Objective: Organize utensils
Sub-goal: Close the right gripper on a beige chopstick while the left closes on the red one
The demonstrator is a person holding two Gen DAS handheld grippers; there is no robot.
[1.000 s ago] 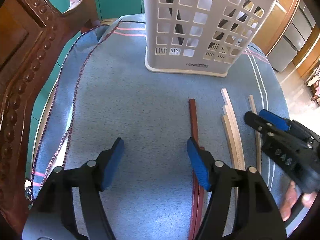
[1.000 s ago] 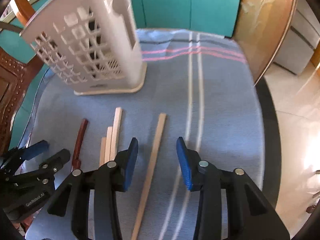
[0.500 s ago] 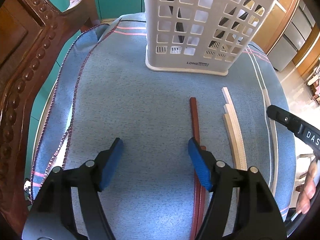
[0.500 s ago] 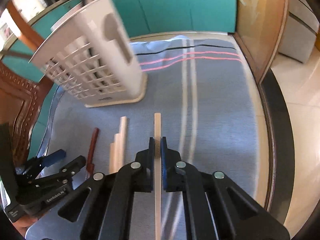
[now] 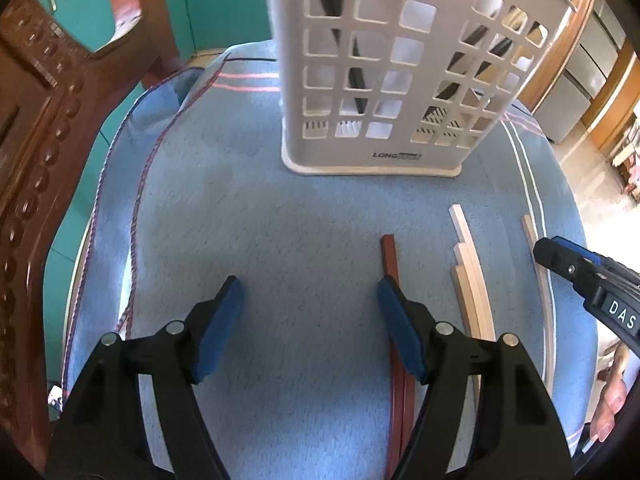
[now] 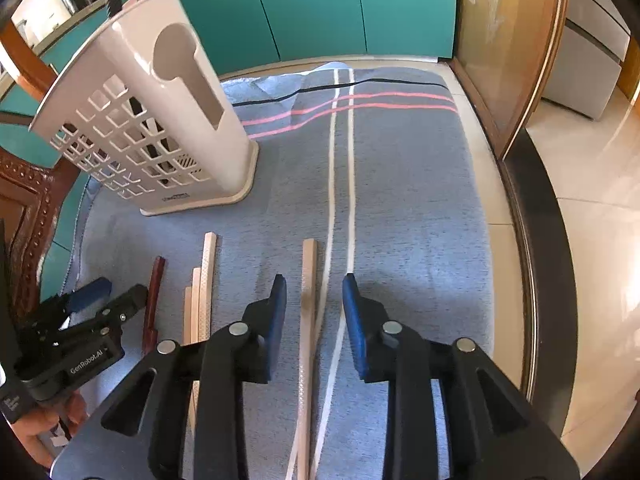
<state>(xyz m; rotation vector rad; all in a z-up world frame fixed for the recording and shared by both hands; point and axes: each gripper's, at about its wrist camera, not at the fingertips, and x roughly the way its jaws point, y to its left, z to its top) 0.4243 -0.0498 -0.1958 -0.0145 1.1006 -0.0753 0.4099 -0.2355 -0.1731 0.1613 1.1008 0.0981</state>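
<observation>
A white slotted utensil holder (image 5: 400, 80) (image 6: 160, 140) stands at the back of the blue cloth with dark utensils inside. My left gripper (image 5: 310, 312) (image 6: 108, 296) hangs open over bare cloth. Two dark red chopsticks (image 5: 390, 256) (image 6: 156, 284) lie by its right finger. Three pale chopsticks (image 5: 468, 272) (image 6: 202, 280) lie to their right. My right gripper (image 6: 314, 300) (image 5: 548, 248) has its jaws opening. A single pale chopstick (image 6: 308, 272) (image 5: 534, 248) lies on the cloth between them, clear of both pads.
A carved wooden chair (image 5: 36, 160) stands close on the left. The blue striped cloth (image 6: 400, 200) covers the table, whose dark rim (image 6: 536, 280) curves along the right above a tiled floor. Teal cabinets (image 6: 320, 8) stand behind.
The right gripper shifted right, shut on the single pale chopstick, then opened; the chopstick now lies straighter on the cloth. The left gripper stayed put.
</observation>
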